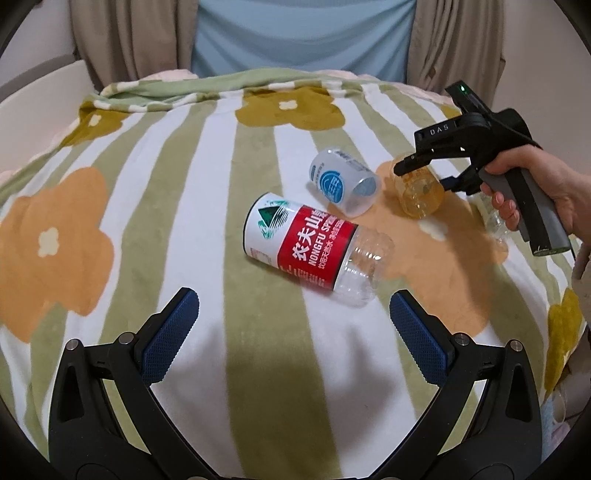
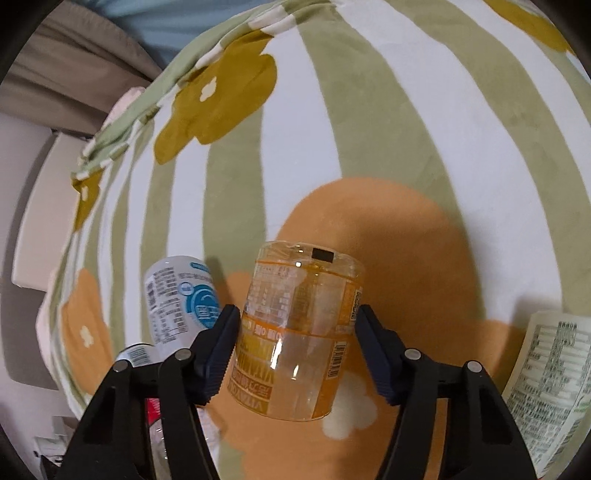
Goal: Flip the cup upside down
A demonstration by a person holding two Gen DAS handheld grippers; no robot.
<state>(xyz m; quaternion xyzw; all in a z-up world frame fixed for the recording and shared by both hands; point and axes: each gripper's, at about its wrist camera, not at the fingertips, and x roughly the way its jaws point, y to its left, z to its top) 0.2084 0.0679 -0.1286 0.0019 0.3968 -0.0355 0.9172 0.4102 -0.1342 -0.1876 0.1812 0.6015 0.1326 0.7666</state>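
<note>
An orange-labelled clear plastic cup sits between the fingers of my right gripper, which is shut on its sides. In the left wrist view the same cup is held over the blanket by the right gripper. A red-labelled clear cup lies on its side in front of my left gripper, which is open and empty. A blue-and-white cup lies tilted on its side beyond it; it also shows in the right wrist view.
Everything rests on a soft striped blanket with flower prints. A white-labelled container is at the right edge. A person in a blue shirt sits behind the blanket.
</note>
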